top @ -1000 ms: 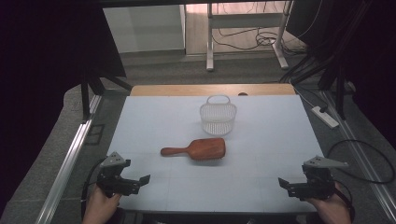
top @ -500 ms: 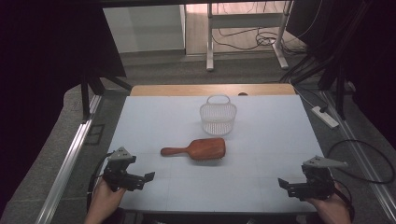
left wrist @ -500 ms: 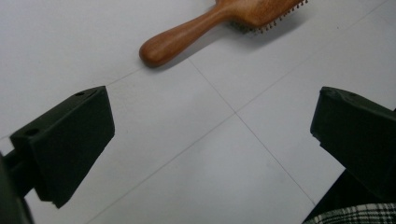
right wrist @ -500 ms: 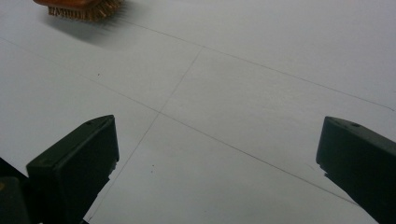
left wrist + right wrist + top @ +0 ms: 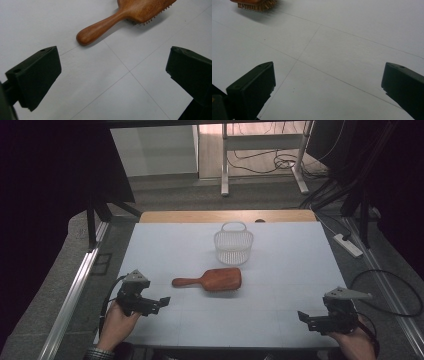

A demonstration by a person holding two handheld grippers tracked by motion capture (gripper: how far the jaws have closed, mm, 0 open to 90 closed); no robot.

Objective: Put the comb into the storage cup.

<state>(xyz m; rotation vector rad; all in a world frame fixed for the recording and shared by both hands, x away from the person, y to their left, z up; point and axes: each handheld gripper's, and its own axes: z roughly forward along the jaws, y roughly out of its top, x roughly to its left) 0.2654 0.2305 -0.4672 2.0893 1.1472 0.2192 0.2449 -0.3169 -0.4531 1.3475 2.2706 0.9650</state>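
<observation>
— What is laid out?
— On the white tabletop [image 5: 280, 270], a white mesh basket [image 5: 233, 246] stands just behind a brown wooden hairbrush [image 5: 212, 279].
— And the grasp?
— The left claw [image 5: 161, 301], spread and empty, should be closed across the rounded handle [image 5: 100, 29], probably squarely. The right claw [image 5: 303, 316] is held spread, well apart.
</observation>
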